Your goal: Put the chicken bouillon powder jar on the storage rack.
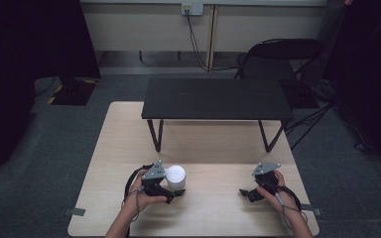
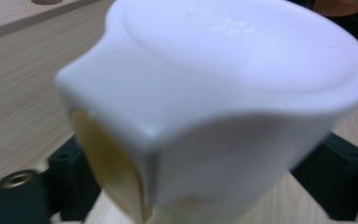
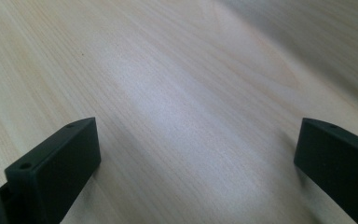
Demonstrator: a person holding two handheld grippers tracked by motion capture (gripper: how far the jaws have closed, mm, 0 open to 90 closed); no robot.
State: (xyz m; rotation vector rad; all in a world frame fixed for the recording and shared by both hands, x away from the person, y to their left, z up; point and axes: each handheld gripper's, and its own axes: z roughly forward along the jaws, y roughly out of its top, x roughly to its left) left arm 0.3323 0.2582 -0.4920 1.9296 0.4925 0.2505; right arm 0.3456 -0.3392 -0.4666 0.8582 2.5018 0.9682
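A white-capped container stands on the pale wooden table, left of centre near the front. In the left gripper view its white flip cap looms very close and blurred, with a yellowish body under it. My left gripper has a black jaw on each side of the container's lower part and looks shut on it. Held by the person's other hand, my right gripper sits at the front right. Its jaws stand wide apart over bare wood with nothing between them.
A low black bench stands on thin legs across the far half of the table. Behind it on the grey carpet is a black folding chair. A cable hangs from a wall socket.
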